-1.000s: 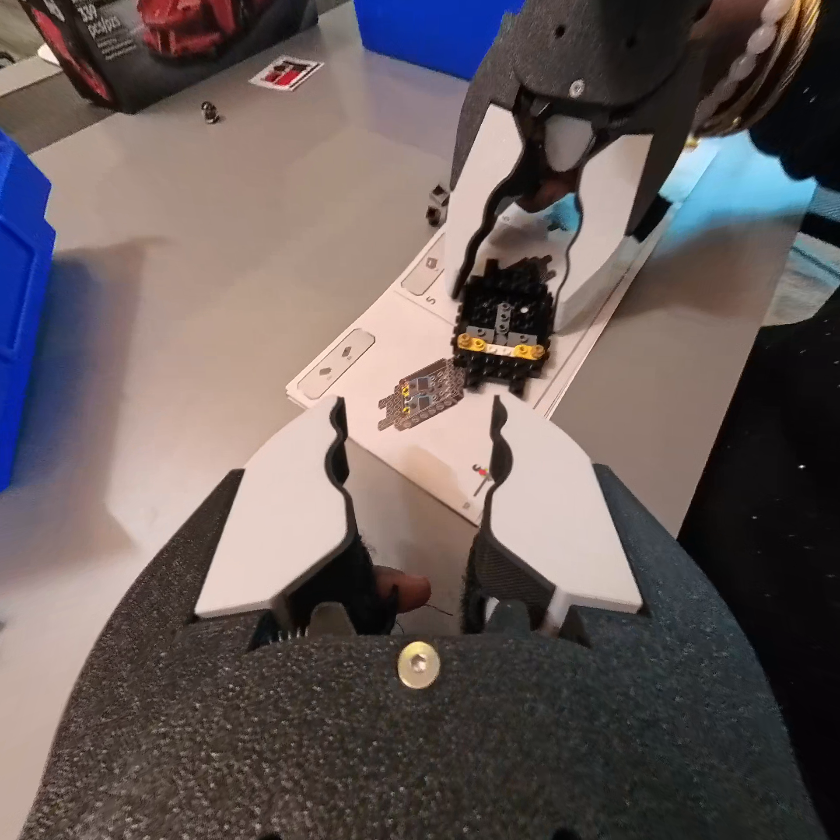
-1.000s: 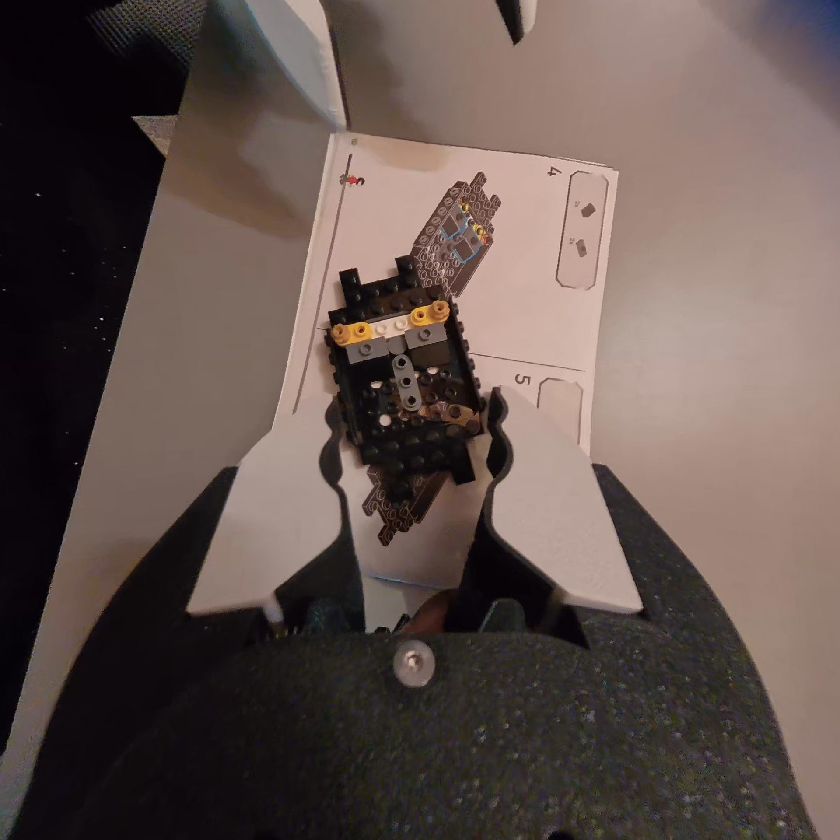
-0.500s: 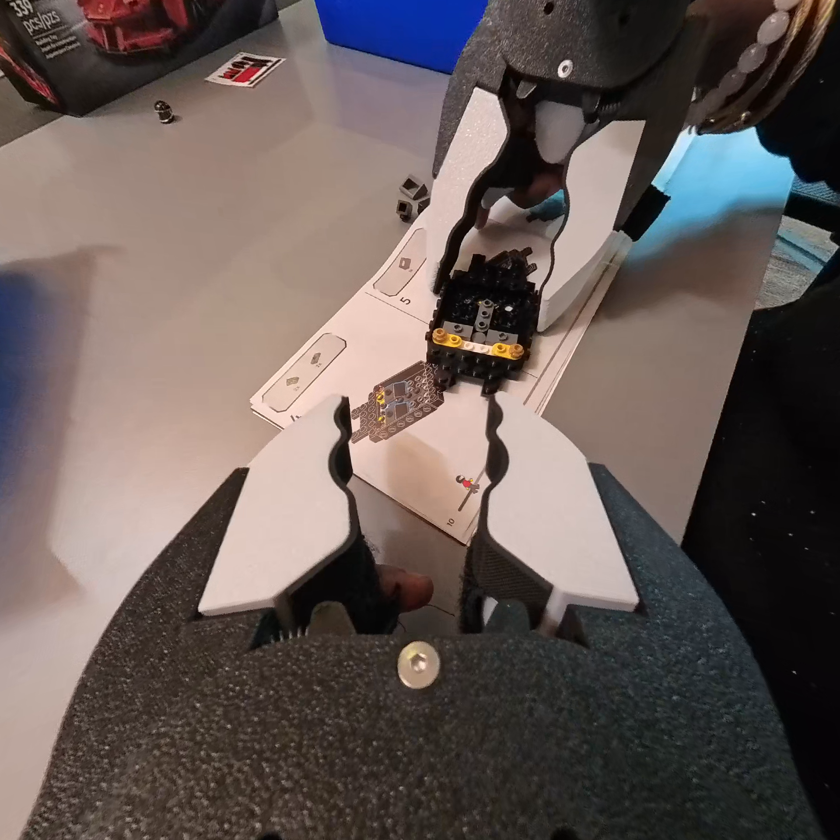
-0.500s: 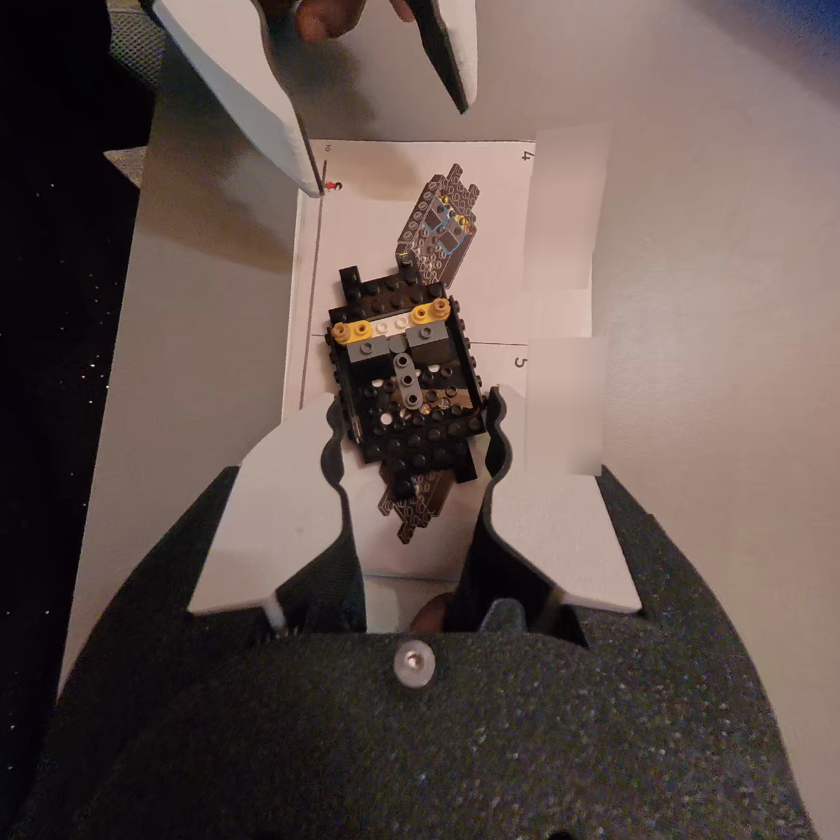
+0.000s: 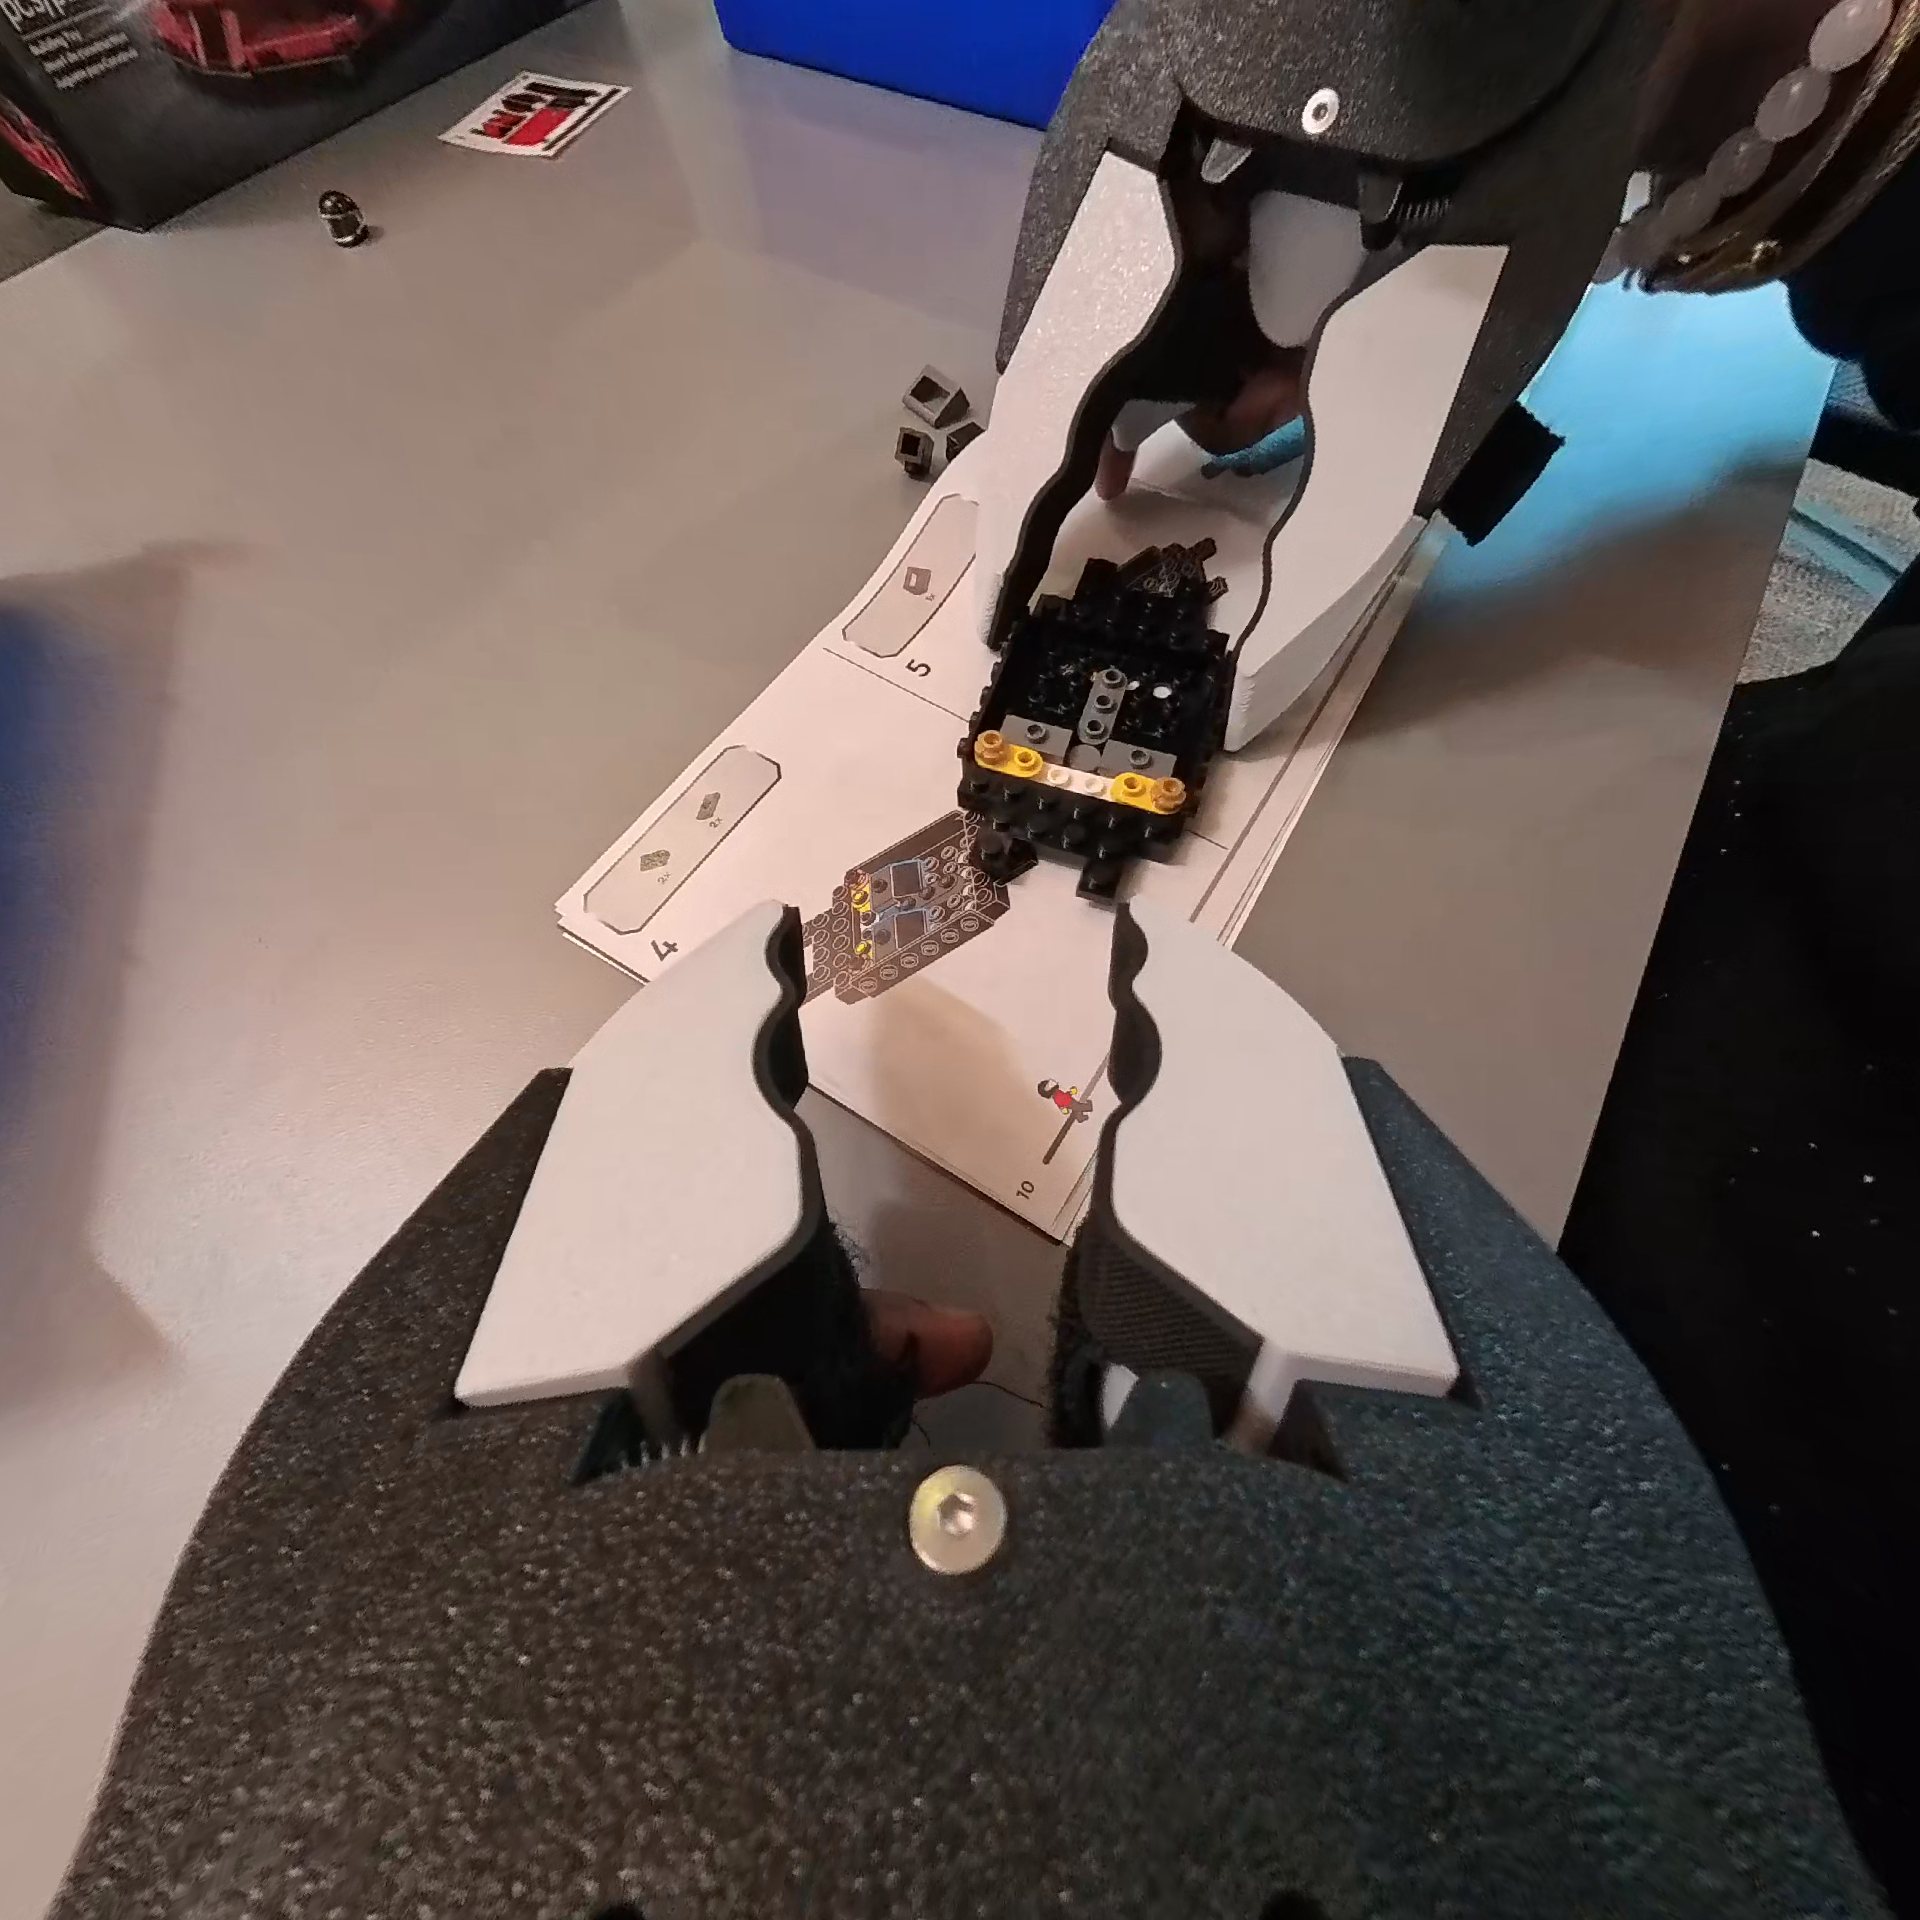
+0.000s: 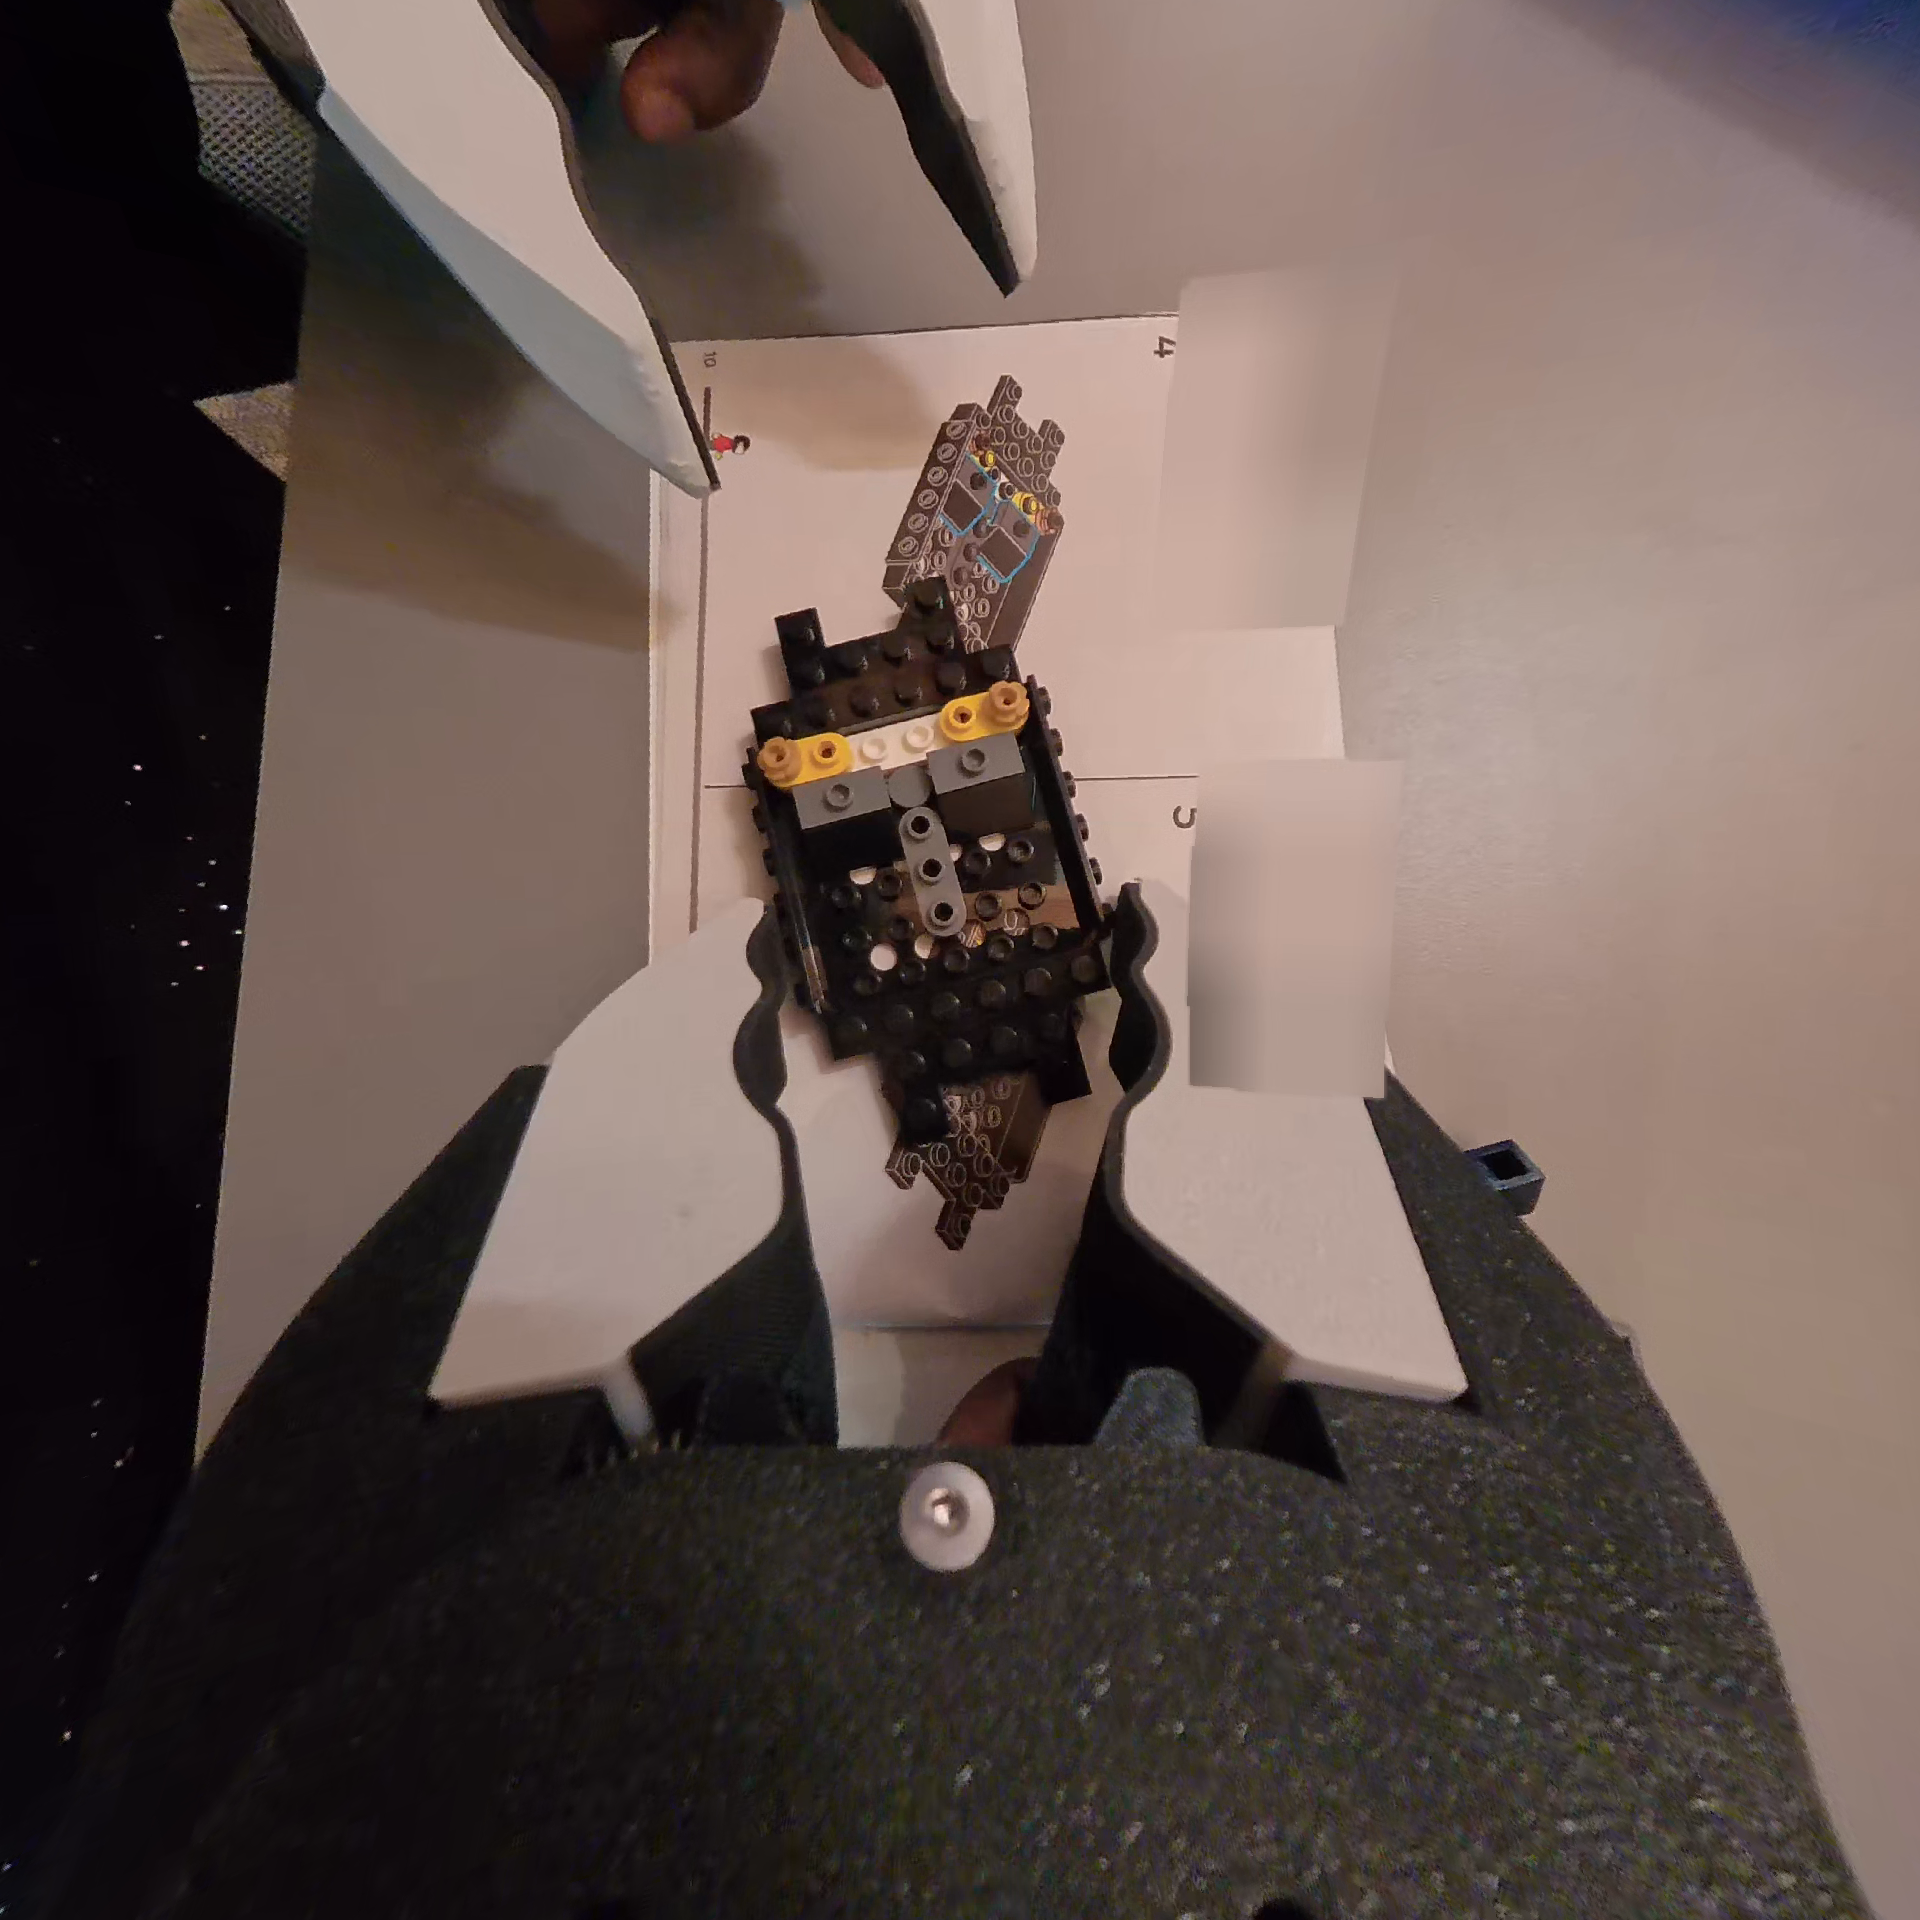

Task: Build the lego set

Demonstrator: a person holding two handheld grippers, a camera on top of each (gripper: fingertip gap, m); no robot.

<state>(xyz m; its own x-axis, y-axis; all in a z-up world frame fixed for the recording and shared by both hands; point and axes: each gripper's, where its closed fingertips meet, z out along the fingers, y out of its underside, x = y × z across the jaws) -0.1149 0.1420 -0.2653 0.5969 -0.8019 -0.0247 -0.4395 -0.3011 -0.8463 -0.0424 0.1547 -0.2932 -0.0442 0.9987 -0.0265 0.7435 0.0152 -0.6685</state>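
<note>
A black lego build point(image 6: 925, 862) with yellow, white and grey pieces rests on the open instruction booklet point(image 6: 831, 499). My right gripper point(image 6: 945, 909) is closed on the build's near end, one finger against each side wall. In the left wrist view the build point(image 5: 1091, 748) sits between the right gripper point(image 5: 1127, 644) fingers, which reach down from above. My left gripper point(image 5: 951, 914) is open and empty, low over the booklet point(image 5: 935, 1049), just short of the build. It also shows at the top of the right wrist view point(image 6: 862, 379).
Small dark loose pieces point(image 5: 935, 416) lie beside the booklet, one of them point(image 6: 1507, 1169) by my right finger. A round black piece point(image 5: 343, 218), a sticker point(image 5: 535, 114), the set's box point(image 5: 125, 104) and a blue bin point(image 5: 904, 52) are farther back. The table edge point(image 5: 1662, 935) runs along the right. Tip to tip, the grippers are about 9 centimetres apart.
My left gripper has come closer to the build and now shows in the right wrist view. The build has turned a little on the booklet with my right gripper.
</note>
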